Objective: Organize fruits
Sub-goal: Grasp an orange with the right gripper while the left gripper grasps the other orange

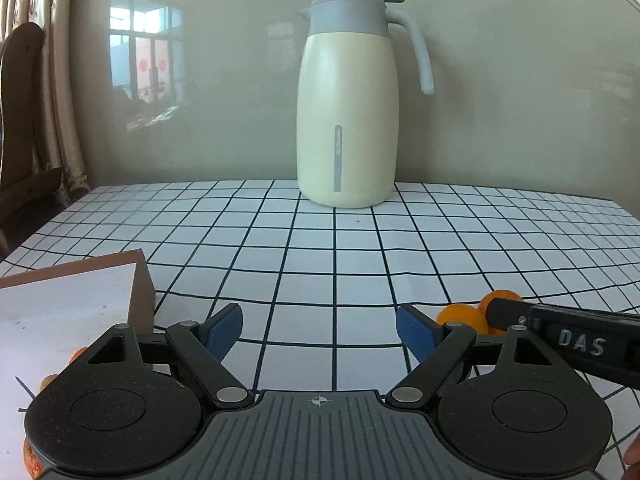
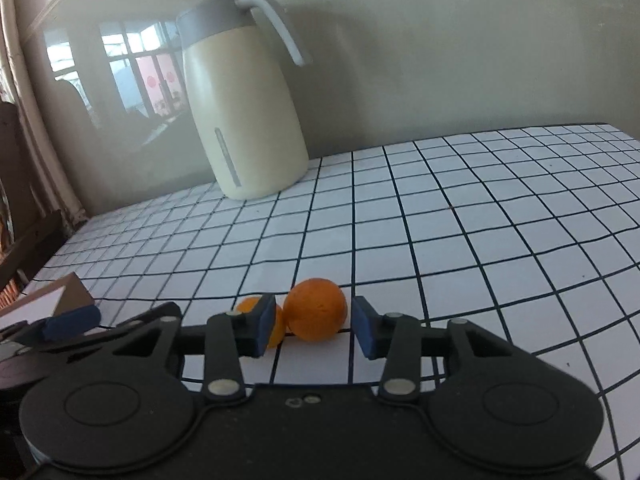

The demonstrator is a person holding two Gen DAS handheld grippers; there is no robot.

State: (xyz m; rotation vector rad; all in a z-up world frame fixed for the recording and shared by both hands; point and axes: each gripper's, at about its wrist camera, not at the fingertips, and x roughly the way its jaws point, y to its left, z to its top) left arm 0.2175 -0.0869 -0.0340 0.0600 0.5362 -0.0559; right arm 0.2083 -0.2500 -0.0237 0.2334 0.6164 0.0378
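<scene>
Gridded white cloth (image 2: 460, 220) covers the table, a cream jug (image 2: 244, 120) standing at twelve o'clock by the wall. Two round, matte oranges touch: the bigger orange (image 2: 316, 309) sits between the right gripper's (image 2: 314, 326) parted jaws, the smaller (image 2: 250, 306) at its nine o'clock. The left gripper (image 1: 319, 330) gapes empty beside a box (image 1: 80, 300).

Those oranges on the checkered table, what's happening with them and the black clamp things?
A person holds a two-finger gripper in each hand to tidy fruit. The right gripper is open, its blue pads either side of the nearer orange but not yet closed on it; a second orange sits just beside it. The left gripper is open and empty, next to a cardboard box. A cream thermos jug stands at the back of the table.
</scene>
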